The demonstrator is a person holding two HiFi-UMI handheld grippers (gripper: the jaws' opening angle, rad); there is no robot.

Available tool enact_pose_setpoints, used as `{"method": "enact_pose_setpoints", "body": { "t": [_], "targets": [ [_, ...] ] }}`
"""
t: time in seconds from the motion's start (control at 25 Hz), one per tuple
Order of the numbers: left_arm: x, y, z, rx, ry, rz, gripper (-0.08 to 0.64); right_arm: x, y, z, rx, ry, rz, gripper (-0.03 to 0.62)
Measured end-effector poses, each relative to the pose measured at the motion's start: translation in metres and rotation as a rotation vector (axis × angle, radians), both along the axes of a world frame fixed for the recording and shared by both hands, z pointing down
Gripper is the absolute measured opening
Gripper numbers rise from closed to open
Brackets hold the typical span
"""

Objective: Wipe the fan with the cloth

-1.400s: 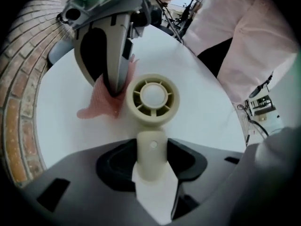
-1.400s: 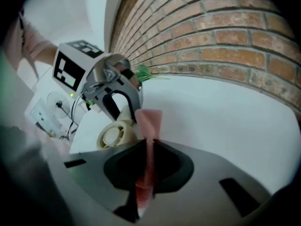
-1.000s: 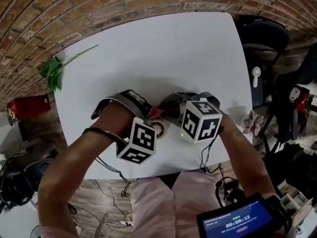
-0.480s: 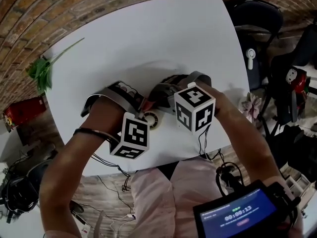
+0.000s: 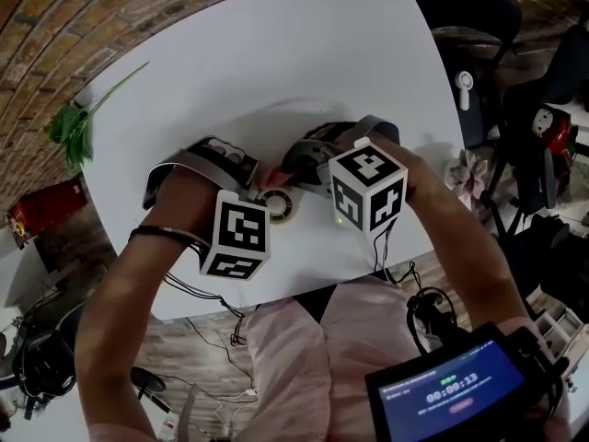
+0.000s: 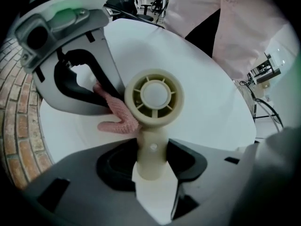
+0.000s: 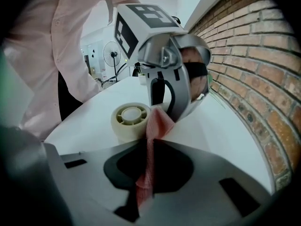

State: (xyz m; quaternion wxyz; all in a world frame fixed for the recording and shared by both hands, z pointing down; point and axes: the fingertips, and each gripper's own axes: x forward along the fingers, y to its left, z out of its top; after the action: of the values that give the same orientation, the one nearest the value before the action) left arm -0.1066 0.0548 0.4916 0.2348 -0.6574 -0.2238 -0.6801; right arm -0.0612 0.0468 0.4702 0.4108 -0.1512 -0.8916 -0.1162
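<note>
A small cream fan (image 6: 153, 95) stands over the white table (image 5: 276, 63), its round head facing up. My left gripper (image 6: 151, 173) points down and is shut on the fan's handle. In the right gripper view my right gripper (image 7: 148, 182) is shut on a pink cloth (image 7: 153, 140). The cloth's free end lies against the side of the fan (image 7: 130, 119) head. In the head view the fan (image 5: 278, 205) sits between the two marker cubes, and the cloth (image 5: 271, 175) shows as a small pink patch beside it. The left gripper view shows the cloth (image 6: 117, 114) touching the head's left rim.
A green sprig (image 5: 78, 127) lies at the table's left edge, with a red object (image 5: 46, 205) on the floor below it. Dark chairs (image 5: 469, 26) stand to the right. A screen with a timer (image 5: 442, 399) is at the bottom right. A brick wall runs behind the table.
My right gripper has rolled a little, its marker cube now showing a different face, with the cloth still at the fan head. The left gripper keeps its hold in place.
</note>
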Motion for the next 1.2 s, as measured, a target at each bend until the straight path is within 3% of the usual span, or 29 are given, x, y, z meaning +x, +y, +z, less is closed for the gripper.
{"method": "enact_pose_setpoints", "body": {
  "t": [0.92, 1.2],
  "targets": [
    [-0.011, -0.017, -0.004, -0.044, 0.118, -0.542, 0.196, 0.024, 0.002, -0.001, -0.042, -0.003, 0.152, 0.026],
    [-0.02, -0.021, -0.003, -0.046, 0.133, -0.792, 0.196, 0.009, 0.022, -0.002, -0.099, -0.035, 0.189, 0.026]
  ]
}}
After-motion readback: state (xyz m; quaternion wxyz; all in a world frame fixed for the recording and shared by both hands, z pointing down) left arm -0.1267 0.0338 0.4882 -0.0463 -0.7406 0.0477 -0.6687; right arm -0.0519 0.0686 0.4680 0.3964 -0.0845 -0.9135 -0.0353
